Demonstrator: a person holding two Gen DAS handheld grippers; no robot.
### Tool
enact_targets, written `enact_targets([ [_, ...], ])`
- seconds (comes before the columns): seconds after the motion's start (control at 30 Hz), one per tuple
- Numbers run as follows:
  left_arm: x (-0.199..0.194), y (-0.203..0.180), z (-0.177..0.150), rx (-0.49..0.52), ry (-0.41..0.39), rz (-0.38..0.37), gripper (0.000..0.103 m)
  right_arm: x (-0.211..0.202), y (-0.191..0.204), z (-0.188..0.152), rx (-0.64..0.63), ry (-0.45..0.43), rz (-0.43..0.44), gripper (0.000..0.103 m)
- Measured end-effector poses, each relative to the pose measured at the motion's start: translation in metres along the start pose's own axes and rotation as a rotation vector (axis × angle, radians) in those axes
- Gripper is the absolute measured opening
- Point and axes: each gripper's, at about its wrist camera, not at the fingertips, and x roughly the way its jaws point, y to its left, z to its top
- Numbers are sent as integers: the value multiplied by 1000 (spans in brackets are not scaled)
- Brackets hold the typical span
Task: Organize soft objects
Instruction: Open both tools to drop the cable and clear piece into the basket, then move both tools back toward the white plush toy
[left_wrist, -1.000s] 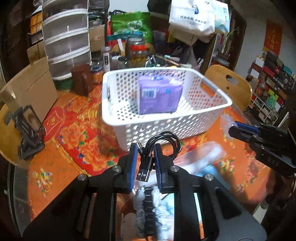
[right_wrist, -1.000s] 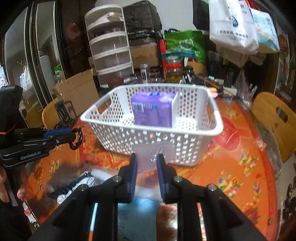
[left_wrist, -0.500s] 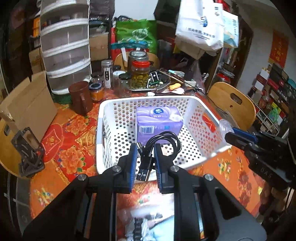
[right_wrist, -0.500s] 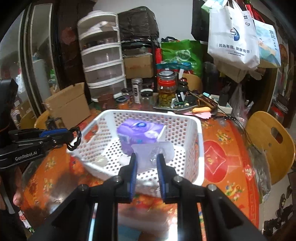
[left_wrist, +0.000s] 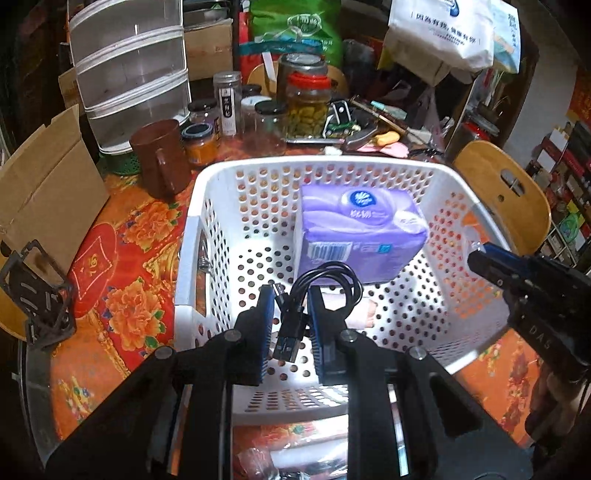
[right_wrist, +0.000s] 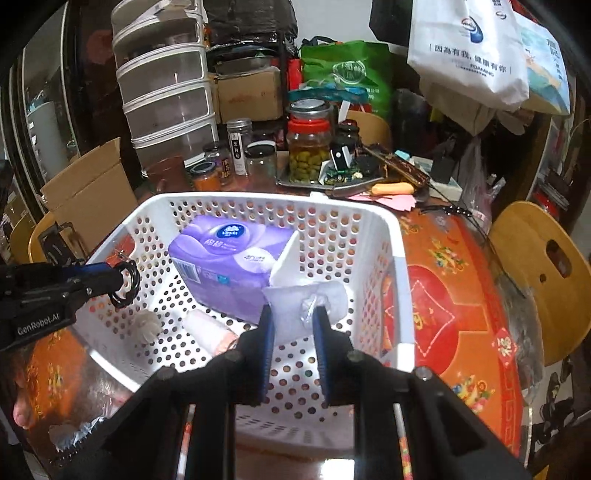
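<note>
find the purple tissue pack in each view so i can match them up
Left wrist: purple tissue pack sits right of centre, inside the white basket, against its divider.
Right wrist: same pack sits left of centre, left of the divider.
Shared landmark: the red-lidded jar behind the basket.

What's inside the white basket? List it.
The white basket holds a purple tissue pack beside a divider, a pinkish roll and a small white item. Anything under the pack is hidden.
</note>
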Motion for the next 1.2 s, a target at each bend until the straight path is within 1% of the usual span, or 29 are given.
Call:
enact_targets([
  [0.1, 9, 3, -2, 0, 9, 8, 17, 7, 0, -2, 7, 12, 6, 19],
  [0.2, 14, 6, -4, -7, 11, 12, 17, 8, 2, -2, 5, 5, 2, 19],
  [0.33, 19, 4, -6, 6, 16, 10, 17, 9, 4, -2, 8, 0, 8, 19],
  [0.4, 18, 1, -6, 8, 13, 5, 21, 6, 4, -2, 16, -20, 9, 25],
  [0.43, 18, 0, -6, 5, 8, -1, 30, 5, 3, -2, 21, -21, 9, 27],
  [0.47, 16, 0, -6, 2, 1, -11, 46, 4, 3, -3, 25, -22, 19, 36],
  [0.5, 15, 0, -5, -2, -4, -15, 57, 1, 2, -3, 30, -23, 29, 49],
  [0.53, 13, 1, -6, -7, -13, -13, 75, -1, 1, -4, 36, -29, 27, 57],
  [0.57, 10, 2, -6, -7, -21, -12, 83, -4, 0, -4, 38, -36, 29, 69],
  [0.6, 6, 1, -6, -2, -37, -10, 85, -6, -1, -5, 45, -41, 36, 72],
  [0.63, 3, 1, -7, 2, -53, -9, 86, -9, -3, -5, 56, -47, 41, 73],
  [0.67, -1, 1, -7, 1, -70, -7, 88, -12, -5, -6, 65, -52, 45, 80],
  [0.7, -5, 2, -8, -2, -82, -6, 90, -16, -6, -7, 70, -54, 47, 90],
  [0.77, -14, 3, -11, -3, -96, -21, 98, -26, -7, -12, 65, -60, 56, 102],
  [0.8, -19, 4, -12, 1, -101, -21, 99, -32, -7, -16, 58, -68, 55, 103],
  [0.87, -30, 6, -17, 5, -116, 4, 99, -45, -10, -22, 65, -92, 50, 103],
  [0.93, -40, 8, -24, 3, -117, 0, 99, -61, -15, -33, 88, -135, 82, 103],
  [1.0, -49, 8, -36, 14, -101, 5, 99, -77, -18, -45, 101, -175, 113, 103],
  [1.07, -62, 8, -54, 23, -100, 24, 99, -93, -18, -63, 100, -190, 127, 103],
  [1.2, -104, 16, -103, 19, -180, 35, 101, -115, -17, -102, 104, -200, 100, 103],
])
